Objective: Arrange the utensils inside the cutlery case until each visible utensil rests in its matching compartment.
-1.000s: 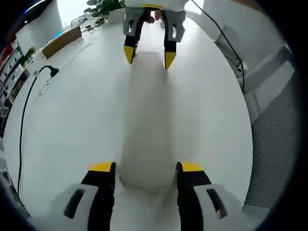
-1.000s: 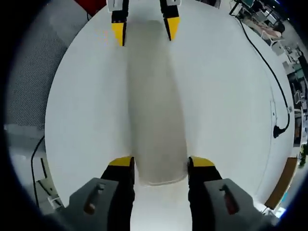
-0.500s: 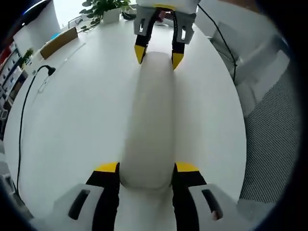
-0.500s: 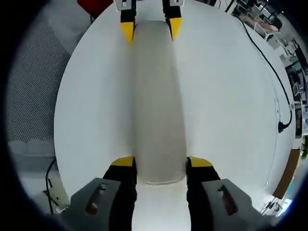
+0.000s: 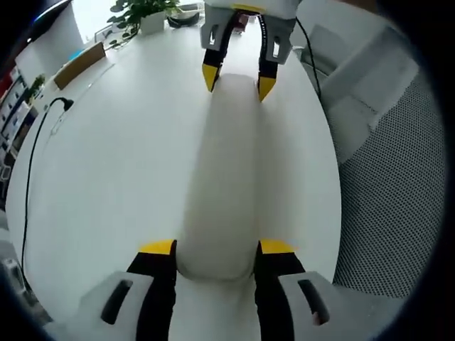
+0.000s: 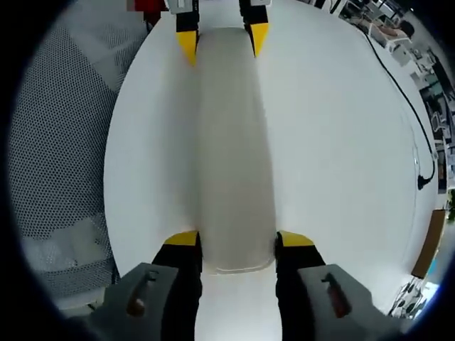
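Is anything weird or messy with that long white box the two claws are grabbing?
Nothing looks spilled or broken. The long white case is closed, with the left claw clamped on one end and the right claw on the other. No utensils show yet, which is the only odd bit.

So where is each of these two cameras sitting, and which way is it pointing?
Left gripper view: rides on the left tongs, looking along the long white case on the white table toward the right tongs at its far end.
Right gripper view: rides on the right tongs, looking back along the case toward the left tongs.
Shared: the case, the table, both tongs, a black cable.
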The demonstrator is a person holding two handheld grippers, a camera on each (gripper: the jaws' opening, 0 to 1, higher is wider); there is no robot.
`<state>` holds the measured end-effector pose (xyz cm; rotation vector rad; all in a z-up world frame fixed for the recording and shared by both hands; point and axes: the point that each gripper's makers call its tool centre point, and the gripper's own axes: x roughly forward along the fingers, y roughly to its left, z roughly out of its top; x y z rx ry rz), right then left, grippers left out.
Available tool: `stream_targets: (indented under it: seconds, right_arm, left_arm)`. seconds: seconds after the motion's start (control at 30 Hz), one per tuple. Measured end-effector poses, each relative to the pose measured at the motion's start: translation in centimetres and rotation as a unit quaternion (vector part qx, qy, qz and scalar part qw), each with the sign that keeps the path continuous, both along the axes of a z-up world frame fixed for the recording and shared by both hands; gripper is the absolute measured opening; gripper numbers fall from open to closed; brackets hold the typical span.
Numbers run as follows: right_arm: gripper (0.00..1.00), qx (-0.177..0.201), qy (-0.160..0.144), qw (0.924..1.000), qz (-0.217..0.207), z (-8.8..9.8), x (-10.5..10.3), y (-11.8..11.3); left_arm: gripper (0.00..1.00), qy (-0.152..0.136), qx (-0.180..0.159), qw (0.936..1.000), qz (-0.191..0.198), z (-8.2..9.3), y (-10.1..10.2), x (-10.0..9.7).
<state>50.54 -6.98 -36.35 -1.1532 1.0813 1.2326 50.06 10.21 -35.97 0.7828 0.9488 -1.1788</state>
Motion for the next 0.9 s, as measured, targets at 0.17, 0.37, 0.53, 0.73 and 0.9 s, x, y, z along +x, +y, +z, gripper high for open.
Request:
stream_targets:
  seconds: [0.17,0.37,0.53,0.73,0.9]
  right_arm:
    - [0.39,0.021,0.0,0.9994,-0.028,0.0,-2.3,0.2]
    - [0.39,0.022,0.001,0.9993,-0.031,-0.1,-4.4,0.4]
    - [0.39,0.016,0.002,0.9993,-0.033,-0.1,-5.5,0.5]
    - [0.39,0.02,0.002,0.999,-0.041,0.0,-6.4,0.5]
    - [0.39,0.026,0.002,0.9989,-0.038,0.0,-6.3,0.6]
  left_arm:
    - [0.45,-0.003,0.0,1.0,0.004,0.0,0.2,-1.1]
    - [0.45,-0.001,0.011,0.9999,0.002,0.0,0.2,-3.1]
    - [0.45,0.001,0.017,0.9998,0.001,-0.1,0.4,-4.2]
    - [0.45,-0.002,0.022,0.9998,0.0,0.0,0.6,-4.9]
    - [0.46,0.005,0.027,0.9995,0.013,-0.1,0.6,-5.2]
